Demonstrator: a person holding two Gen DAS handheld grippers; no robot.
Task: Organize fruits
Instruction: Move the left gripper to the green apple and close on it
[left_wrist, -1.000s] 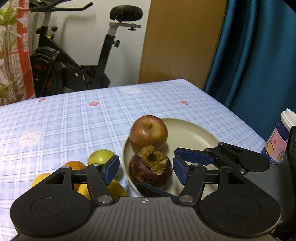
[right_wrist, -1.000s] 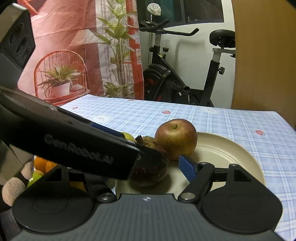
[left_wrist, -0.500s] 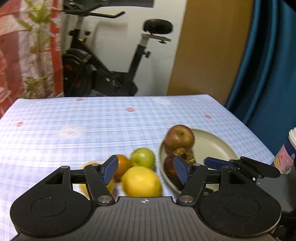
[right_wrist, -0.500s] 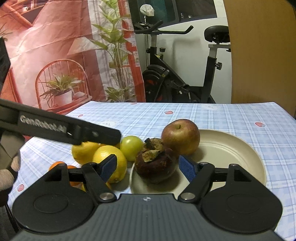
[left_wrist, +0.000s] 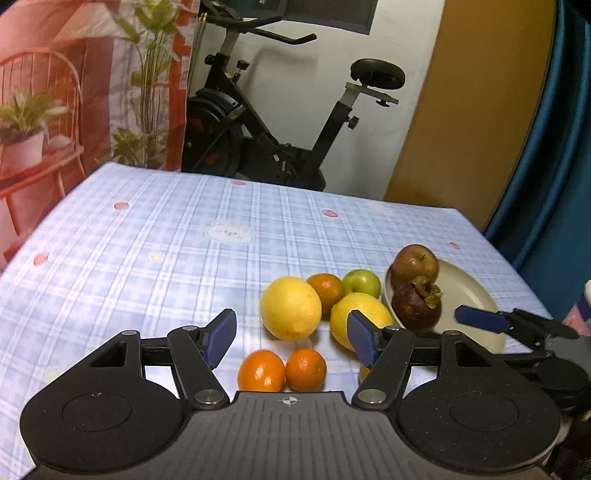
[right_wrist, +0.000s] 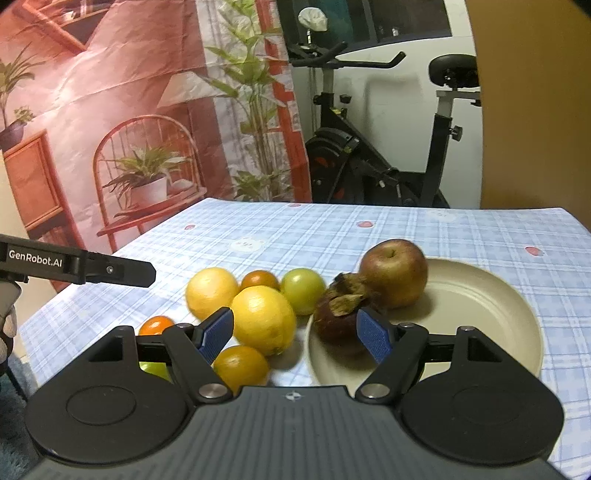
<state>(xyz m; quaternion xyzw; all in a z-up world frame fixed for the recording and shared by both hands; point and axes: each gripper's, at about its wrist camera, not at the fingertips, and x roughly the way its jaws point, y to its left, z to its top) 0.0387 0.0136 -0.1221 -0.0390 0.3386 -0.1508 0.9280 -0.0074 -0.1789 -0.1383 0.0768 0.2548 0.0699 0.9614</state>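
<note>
Apple (right_wrist: 394, 271) and mangosteen (right_wrist: 341, 317) are seated on plate (right_wrist: 480, 317), mangosteen in front; loose fruit cluster (right_wrist: 258, 314) is grouped left of plate on table (right_wrist: 332, 229).

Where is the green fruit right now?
The green fruit lies on the tablecloth just left of the plate, behind the lemon and beside an orange.

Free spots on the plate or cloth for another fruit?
Plate: right half bare, beyond the apple and mangosteen. Cloth: bare left of and behind the lemons. Crowded between lemons and plate rim.
</note>
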